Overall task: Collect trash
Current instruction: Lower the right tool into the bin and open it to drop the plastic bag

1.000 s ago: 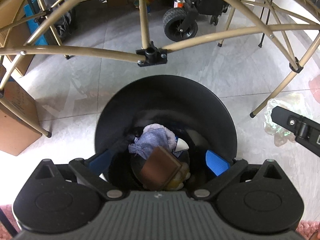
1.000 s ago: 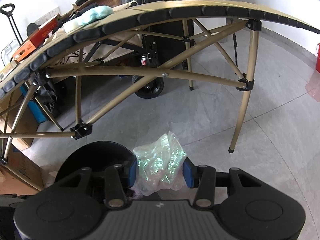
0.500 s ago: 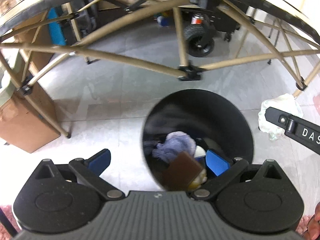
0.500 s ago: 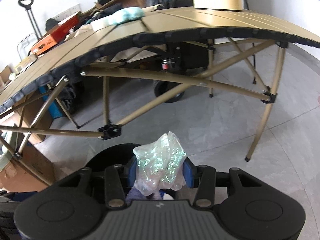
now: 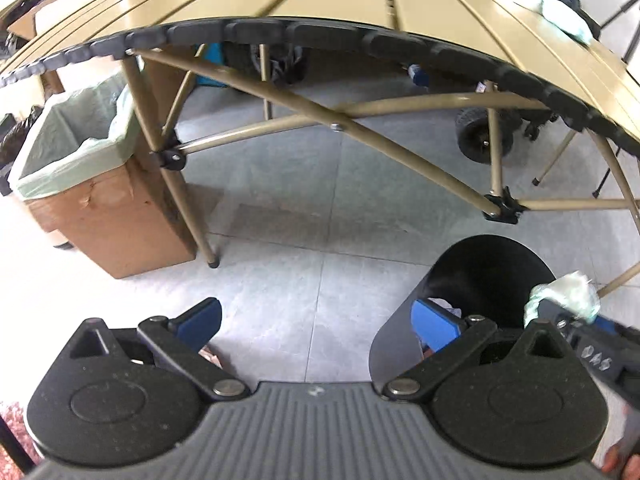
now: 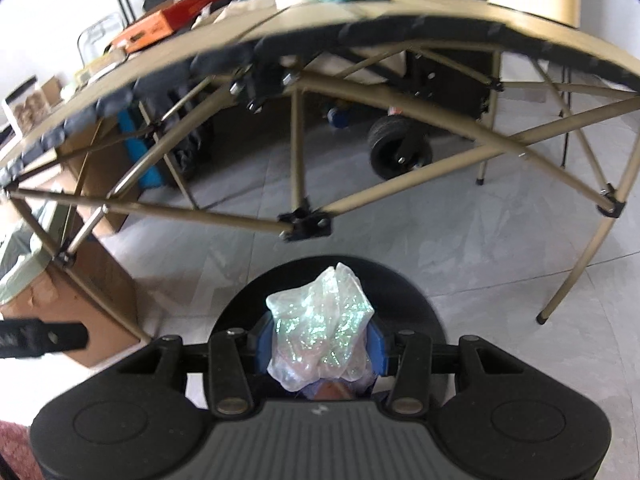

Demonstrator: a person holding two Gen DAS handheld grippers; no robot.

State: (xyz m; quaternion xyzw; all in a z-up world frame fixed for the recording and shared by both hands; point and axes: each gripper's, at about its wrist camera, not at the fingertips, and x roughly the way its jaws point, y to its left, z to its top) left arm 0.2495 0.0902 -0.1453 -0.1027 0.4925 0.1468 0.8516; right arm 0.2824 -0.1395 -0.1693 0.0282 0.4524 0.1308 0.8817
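Observation:
A crumpled shiny plastic bag (image 6: 320,328) is pinched between the blue pads of my right gripper (image 6: 320,346), which is shut on it right above the round black bin (image 6: 420,300). Trash lies in the bin under the bag. In the left wrist view the same bag (image 5: 568,296) hangs over the black bin (image 5: 480,264) at the right. My left gripper (image 5: 316,320) stands open and empty over the grey floor, left of the bin, with its right pad at the bin's rim.
A tan folding table (image 5: 360,12) with crossed metal legs (image 6: 308,224) arches over the floor behind the bin. A cardboard box lined with a pale green bag (image 5: 80,168) stands at the left. A black-wheeled cart (image 6: 400,152) sits under the table. Clutter covers the tabletop.
My left gripper has swung left and up, away from above the bin, bringing the lined cardboard box into view. My right gripper has carried the plastic bag over the bin's opening.

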